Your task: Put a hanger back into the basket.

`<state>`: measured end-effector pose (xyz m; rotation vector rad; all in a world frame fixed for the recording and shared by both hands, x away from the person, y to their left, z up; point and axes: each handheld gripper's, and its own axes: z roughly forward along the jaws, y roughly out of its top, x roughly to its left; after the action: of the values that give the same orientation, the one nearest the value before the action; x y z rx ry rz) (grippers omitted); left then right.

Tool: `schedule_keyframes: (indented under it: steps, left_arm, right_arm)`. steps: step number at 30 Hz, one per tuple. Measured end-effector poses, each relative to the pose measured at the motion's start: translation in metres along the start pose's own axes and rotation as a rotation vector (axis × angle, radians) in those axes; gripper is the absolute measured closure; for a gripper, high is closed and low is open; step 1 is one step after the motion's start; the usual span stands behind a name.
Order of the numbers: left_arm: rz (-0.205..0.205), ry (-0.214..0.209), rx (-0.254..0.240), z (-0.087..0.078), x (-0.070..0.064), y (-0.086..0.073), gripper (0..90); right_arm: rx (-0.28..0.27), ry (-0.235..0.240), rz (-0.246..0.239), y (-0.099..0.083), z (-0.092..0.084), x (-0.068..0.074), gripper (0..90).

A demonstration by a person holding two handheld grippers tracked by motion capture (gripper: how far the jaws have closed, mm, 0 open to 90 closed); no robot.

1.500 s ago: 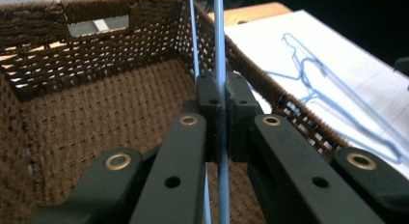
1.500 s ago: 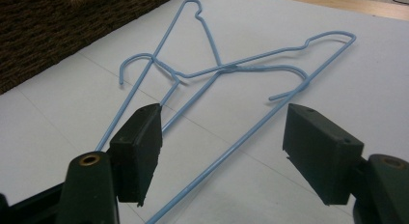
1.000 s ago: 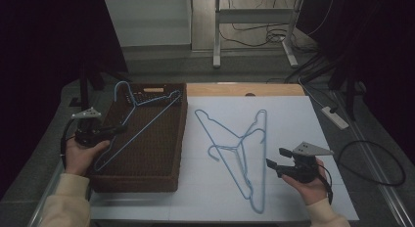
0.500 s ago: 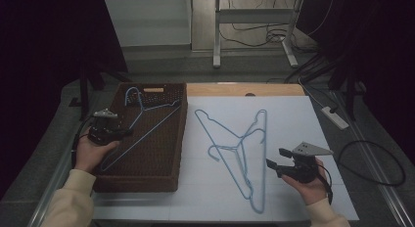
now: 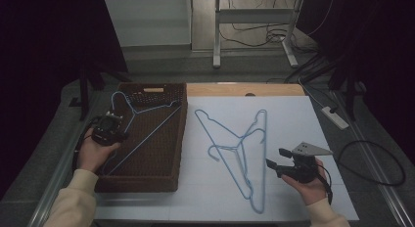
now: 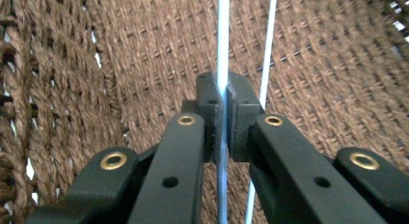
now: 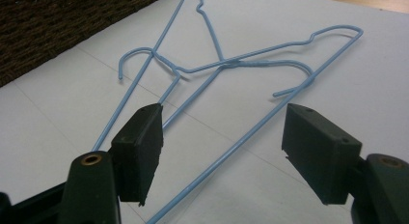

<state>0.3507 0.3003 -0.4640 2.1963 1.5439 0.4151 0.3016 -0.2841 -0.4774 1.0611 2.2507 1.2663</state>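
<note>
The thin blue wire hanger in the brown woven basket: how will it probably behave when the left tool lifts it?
The thin blue wire hanger looks light, being only bare wire. Gripped on one strand by the left tool, it will probably swing or pivot. It may also snag on the brown woven basket, whose coarse weave has gaps.

Two hangers [image 7: 231,64] beyond tongs [image 7: 222,151] (spread wide)

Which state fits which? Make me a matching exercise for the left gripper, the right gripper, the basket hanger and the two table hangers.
Things:
1. left gripper
2. right gripper
3. basket hanger
4. table hangers

States:
A. jaws open, holding nothing
B. lying crossed on the white sheet
C. shut on a blue wire
D. in the brown basket, clamped

Pairs: 1-C, 2-A, 3-D, 4-B
</note>
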Motion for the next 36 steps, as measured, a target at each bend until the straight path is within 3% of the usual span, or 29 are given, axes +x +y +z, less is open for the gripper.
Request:
schedule_keyframes:
  steps: [2, 7, 8, 9, 14, 21, 27, 32, 36]
  left_arm:
    - [0.003, 0.027, -0.003, -0.001, -0.001, 0.000, 79.0]
    - [-0.017, 0.068, -0.047, -0.008, -0.002, -0.001, 50.1]
    - [-0.021, 0.064, -0.089, -0.015, -0.002, -0.003, 50.1]
    - [-0.024, 0.052, -0.118, -0.020, -0.003, -0.004, 40.5]
    - [-0.017, -0.062, -0.241, -0.046, -0.012, -0.012, 34.4]
    - [0.039, -0.171, -0.339, -0.065, -0.036, -0.022, 31.4]
    - [0.081, -0.243, -0.397, -0.068, -0.058, -0.024, 30.7]
    - [0.107, -0.332, -0.441, -0.068, -0.078, -0.024, 30.1]
    - [0.119, -0.353, -0.452, -0.069, -0.089, -0.025, 29.9]
  right_arm:
    - [0.001, 0.000, 0.000, 0.000, 0.000, 0.000, 31.3]
    - [-0.003, 0.000, -0.001, 0.000, 0.000, 0.001, 31.3]
    - [-0.001, 0.000, -0.001, 0.000, 0.000, 0.001, 31.3]
    - [-0.003, -0.002, 0.000, 0.000, -0.001, 0.000, 31.3]
    - [-0.002, -0.001, 0.000, 0.000, -0.001, 0.000, 31.3]
    - [-0.002, -0.003, -0.001, 0.001, -0.001, 0.000, 31.3]
    - [-0.004, -0.002, 0.000, 0.001, -0.001, 0.000, 31.3]
    - [-0.008, 0.001, 0.001, 0.001, -0.002, 0.000, 31.3]
    - [-0.010, 0.002, 0.002, 0.001, -0.002, -0.001, 31.3]
